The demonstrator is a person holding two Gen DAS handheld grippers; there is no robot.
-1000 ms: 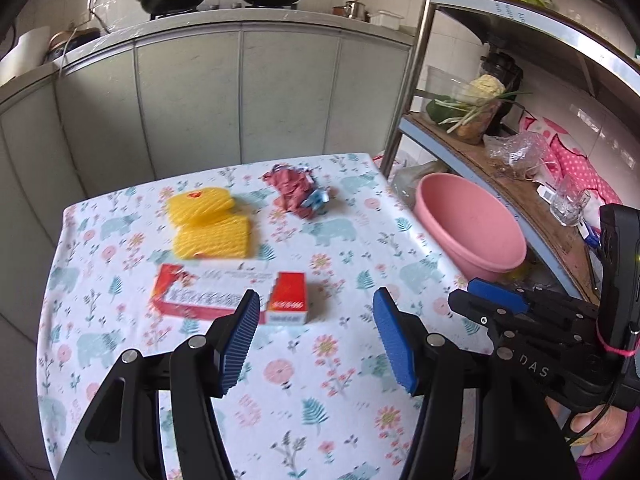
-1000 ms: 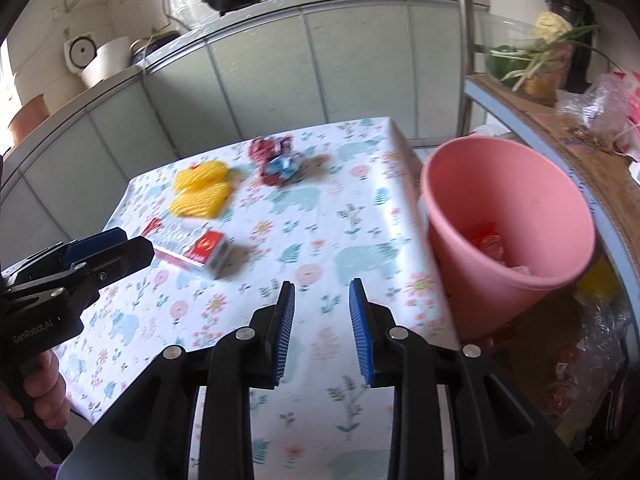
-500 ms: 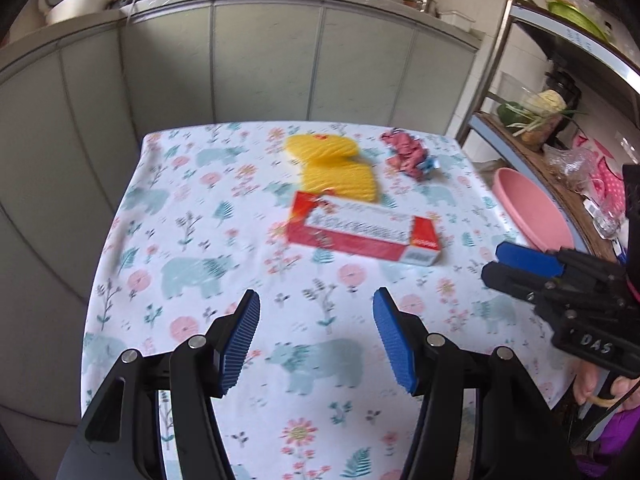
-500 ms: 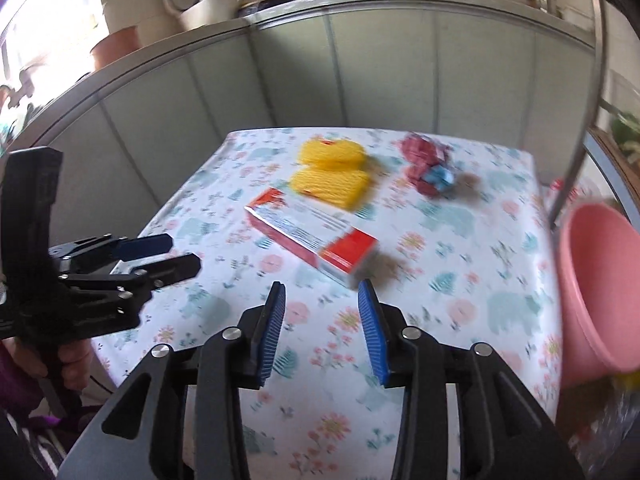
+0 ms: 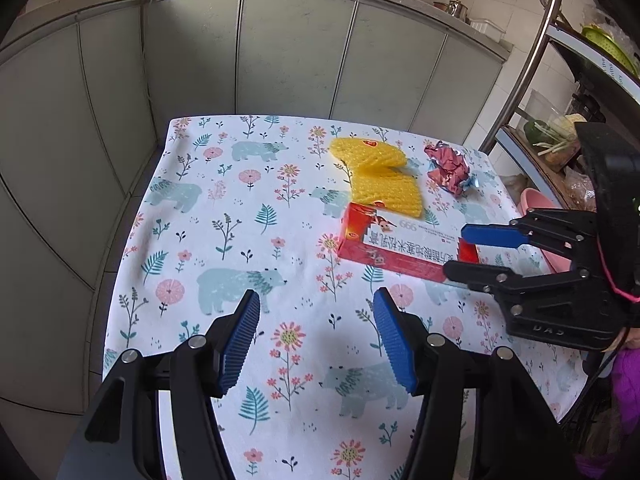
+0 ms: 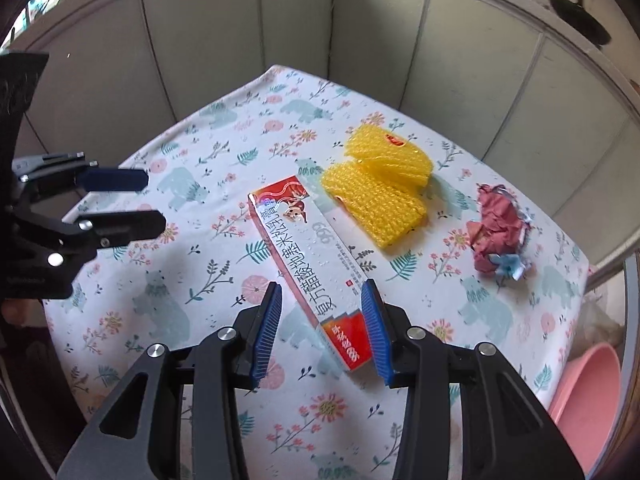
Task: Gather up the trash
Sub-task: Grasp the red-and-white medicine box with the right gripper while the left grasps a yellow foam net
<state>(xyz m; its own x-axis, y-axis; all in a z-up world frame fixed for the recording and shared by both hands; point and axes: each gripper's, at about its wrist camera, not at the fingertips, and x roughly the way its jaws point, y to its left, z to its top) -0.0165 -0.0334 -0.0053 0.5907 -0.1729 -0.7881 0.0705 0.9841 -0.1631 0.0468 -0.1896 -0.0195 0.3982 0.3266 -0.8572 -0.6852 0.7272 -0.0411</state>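
The right gripper (image 6: 322,330) has its fingers released around the near end of the ointment box (image 6: 310,264), not touching; the left gripper (image 5: 316,338) is released above the bare surface (image 5: 240,216).

Open cloth left of the red box, clutter behind it

Left of the red box (image 6: 308,264) the bench (image 5: 224,216) lies bare; behind it the yellow foam nets (image 6: 376,188) touch its far end, the crumpled red wrapper (image 6: 500,236) lies further right, and the pink basin (image 6: 588,392) sits off the bench's right edge.

Open right tongs (image 6: 322,330) astride red box (image 6: 310,264)
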